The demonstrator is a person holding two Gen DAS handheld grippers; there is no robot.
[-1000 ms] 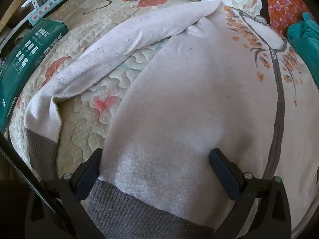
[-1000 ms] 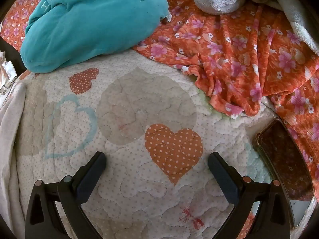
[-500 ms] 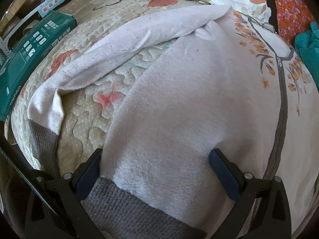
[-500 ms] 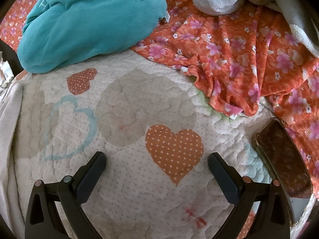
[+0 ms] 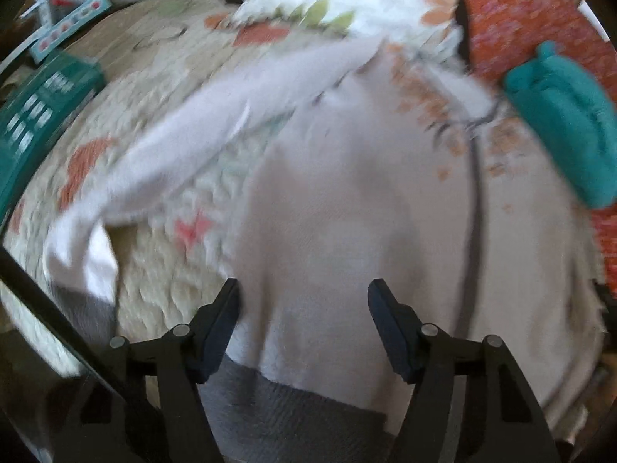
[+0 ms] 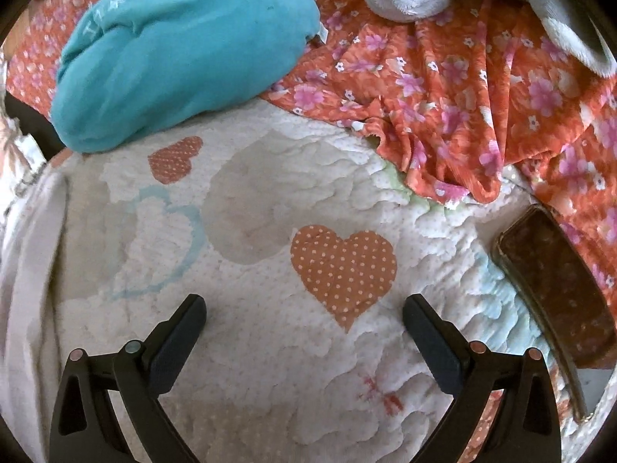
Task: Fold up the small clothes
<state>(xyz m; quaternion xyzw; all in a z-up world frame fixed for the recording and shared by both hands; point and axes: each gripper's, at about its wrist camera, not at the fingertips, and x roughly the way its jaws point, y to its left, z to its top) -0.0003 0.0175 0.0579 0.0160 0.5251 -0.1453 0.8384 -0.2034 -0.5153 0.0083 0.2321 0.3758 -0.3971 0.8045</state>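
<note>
Quilt (image 5: 162, 270); left tool (image 5: 302, 305) half-open over sweater (image 5: 347, 212)

Ahead of the right gripper (image 6: 304, 322) the quilt (image 6: 270, 366) lies bare between its spread jaws — open passage forward as far as the teal bundle (image 6: 181, 50) and the orange floral cloth (image 6: 462, 108), which wall off the far side. A dark phone (image 6: 555, 289) lies on the quilt to the right, near the bed's edge. On the left gripper's (image 5: 302, 324) side the pale sweater (image 5: 347, 212) covers most of the bed; its sleeve (image 5: 216, 131) crosses the bare quilt, and a green box (image 5: 34, 115) blocks the far left edge.
</note>
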